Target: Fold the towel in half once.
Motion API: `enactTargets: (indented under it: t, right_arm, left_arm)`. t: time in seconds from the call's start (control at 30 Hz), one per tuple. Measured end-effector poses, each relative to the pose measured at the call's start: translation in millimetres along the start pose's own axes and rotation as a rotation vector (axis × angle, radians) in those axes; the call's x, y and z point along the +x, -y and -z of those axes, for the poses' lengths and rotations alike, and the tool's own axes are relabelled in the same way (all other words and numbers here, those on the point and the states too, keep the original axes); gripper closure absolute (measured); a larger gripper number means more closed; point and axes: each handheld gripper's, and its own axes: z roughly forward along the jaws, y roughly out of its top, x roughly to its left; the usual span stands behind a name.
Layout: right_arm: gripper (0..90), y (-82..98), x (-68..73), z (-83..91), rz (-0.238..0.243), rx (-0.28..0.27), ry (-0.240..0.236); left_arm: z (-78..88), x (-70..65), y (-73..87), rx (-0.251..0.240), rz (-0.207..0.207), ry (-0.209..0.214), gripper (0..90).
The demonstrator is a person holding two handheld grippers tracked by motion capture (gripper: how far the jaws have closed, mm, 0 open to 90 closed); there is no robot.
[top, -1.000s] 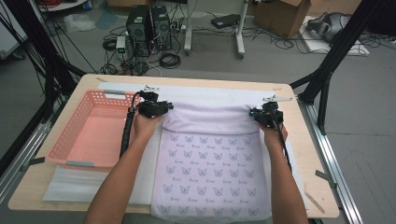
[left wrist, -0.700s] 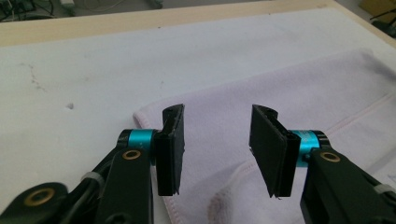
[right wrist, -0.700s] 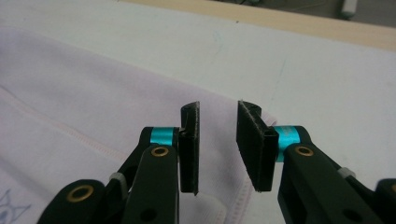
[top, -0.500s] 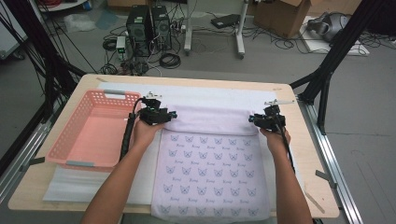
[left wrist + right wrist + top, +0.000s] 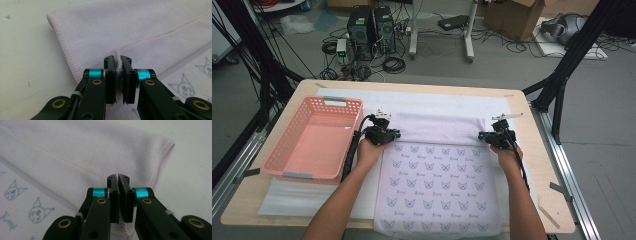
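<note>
Lilac towel (image 5: 439, 185) with cat-face print lies flat on the white mat (image 5: 447, 100) in the middle of the table (image 5: 542, 165), its far end folded back toward the person, plain side up. Left gripper (image 5: 384, 134) at the left corner of the fold; its jaws have just been closing and now pinch the towel hem, the pink-stitched edge (image 5: 118, 62) squeezed between them. Right gripper (image 5: 496, 136) at the right corner, jaws just closed too, tight on the towel edge (image 5: 117, 195). Pink basket (image 5: 314, 137) sits left of the towel, just beside the left hand (image 5: 369, 152)
</note>
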Motion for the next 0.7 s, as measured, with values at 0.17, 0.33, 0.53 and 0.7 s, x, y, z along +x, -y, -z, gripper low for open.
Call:
enactTargets:
  t: [0.17,0.33,0.53,0.7]
  right_arm:
    - [87.6,-0.8,7.3,10.3,0.026,-0.014,0.000]
    - [87.8,7.7,16.8,22.6,0.069,-0.048,0.015]
    - [88.0,34.4,18.2,43.0,0.035,-0.119,0.002]
    - [88.1,52.0,26.4,54.8,0.047,-0.147,0.001]
  left_arm:
    - [15.3,-0.2,6.8,-0.059,0.016,0.020,83.3]
    - [30.4,-8.3,13.3,-0.098,-0.016,0.050,83.5]
    - [45.4,-17.7,23.8,-0.124,-0.043,0.069,83.8]
    - [59.7,-27.3,36.3,-0.142,-0.073,0.085,83.8]
